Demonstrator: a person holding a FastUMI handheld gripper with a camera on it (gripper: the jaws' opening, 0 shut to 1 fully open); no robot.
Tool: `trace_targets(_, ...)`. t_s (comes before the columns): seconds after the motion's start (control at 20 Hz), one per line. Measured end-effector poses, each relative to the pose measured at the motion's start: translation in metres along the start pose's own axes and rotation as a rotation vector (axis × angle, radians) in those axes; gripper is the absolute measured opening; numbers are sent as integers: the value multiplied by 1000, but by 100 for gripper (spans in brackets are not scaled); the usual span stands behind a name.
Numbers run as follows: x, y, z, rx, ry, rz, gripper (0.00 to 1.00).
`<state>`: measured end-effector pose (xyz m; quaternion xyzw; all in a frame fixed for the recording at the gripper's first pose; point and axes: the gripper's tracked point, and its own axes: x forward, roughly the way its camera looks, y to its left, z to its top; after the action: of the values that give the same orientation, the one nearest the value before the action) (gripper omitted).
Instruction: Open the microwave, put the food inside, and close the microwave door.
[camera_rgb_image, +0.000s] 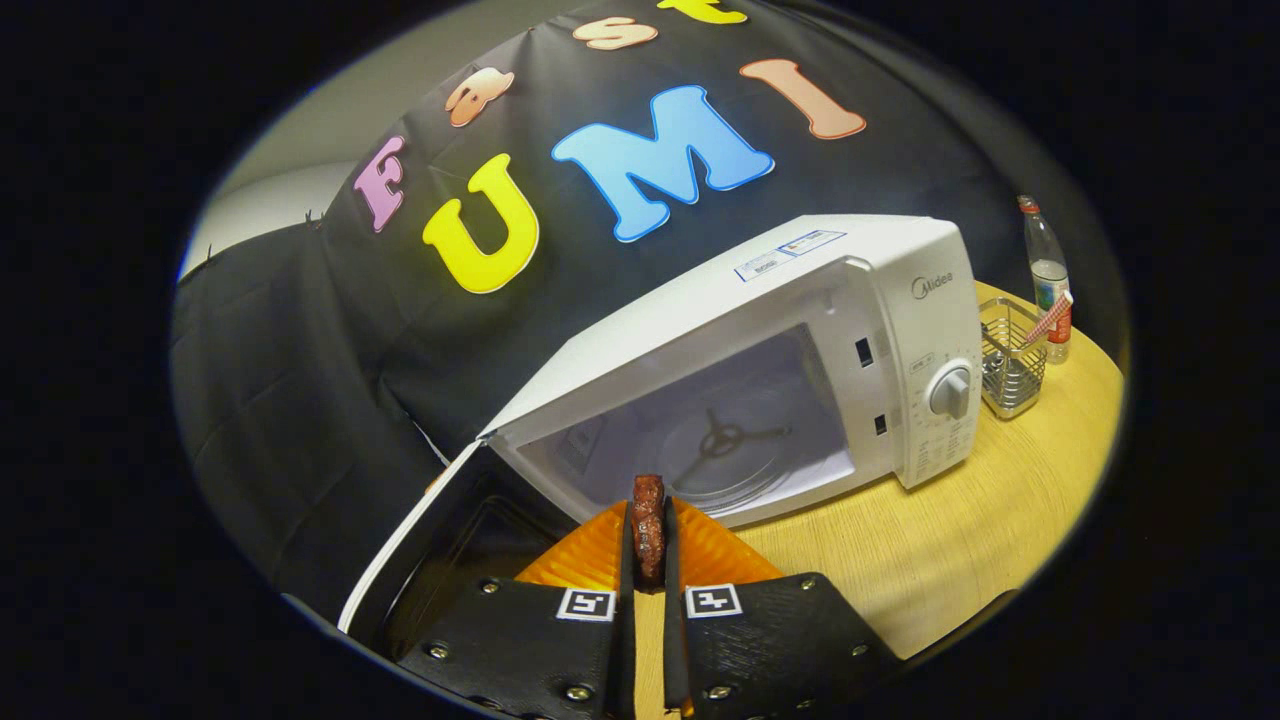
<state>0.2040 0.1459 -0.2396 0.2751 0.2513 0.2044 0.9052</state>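
Gripper (648, 520): fingers nearly together, pinching a dark reddish piece of food (648, 530) between them, low in the middle of the frame.
Microwave (880, 330): centre right on the wooden table (960, 540), just beyond the fingers.
Door (410, 540): swung open to the lower left.
Glass turntable (725, 445): bare.
Far right: wire basket (1010, 360), bottle (1048, 275).

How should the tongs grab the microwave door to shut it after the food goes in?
The tongs are shut on the brown food piece now. Once free, I'd go for the microwave door at its white outer edge, the side farthest from the hinge. The door stands swung wide open beside the microwave, so pushing there from outside probably swings it closed most easily.
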Motion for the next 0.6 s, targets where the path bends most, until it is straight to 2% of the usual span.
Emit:
trace_targets(0.3, 50, -11, 2, -30, -55, 0, 11)
trace_targets(0.6, 93, -36, -8, 37, -60, -41, 11)
